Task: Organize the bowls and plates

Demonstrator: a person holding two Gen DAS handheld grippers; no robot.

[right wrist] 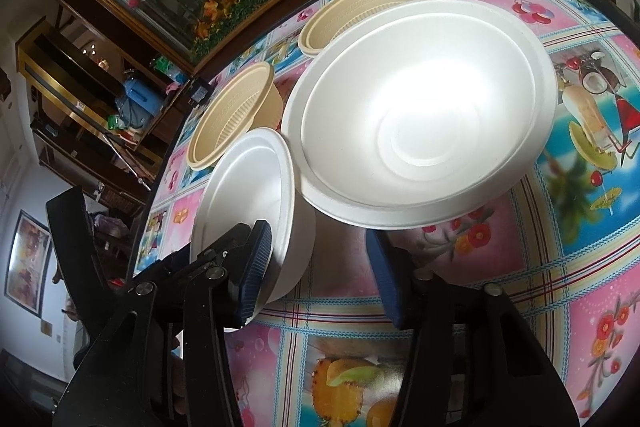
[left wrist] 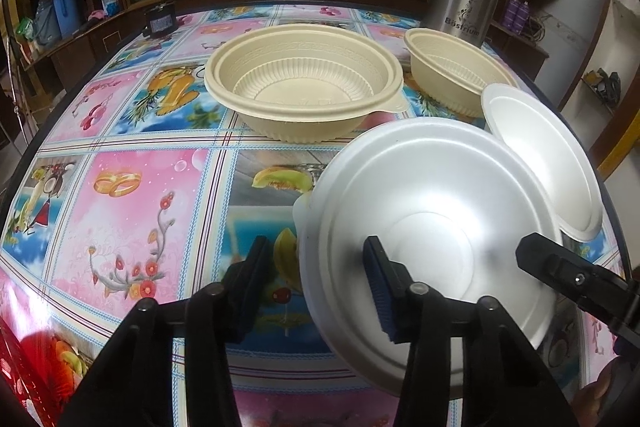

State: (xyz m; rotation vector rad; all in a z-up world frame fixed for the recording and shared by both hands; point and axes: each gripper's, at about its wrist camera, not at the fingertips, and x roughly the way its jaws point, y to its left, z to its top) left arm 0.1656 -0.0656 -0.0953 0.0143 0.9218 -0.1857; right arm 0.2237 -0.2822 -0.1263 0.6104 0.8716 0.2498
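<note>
- Left wrist view: the left tongs (left wrist: 320, 267) stand open astride the rim of the small white bowl (left wrist: 432, 211). One pad is inside; the other is outside, clear of the wall.
- Right wrist view: the right tongs (right wrist: 320, 259) are open. The left pad is at the same bowl's rim and the right pad is well clear. The larger white bowl (right wrist: 420, 115) lies just ahead.
- Handling: probably foam, so light and easily dented. Pinch the rim gently.
</note>
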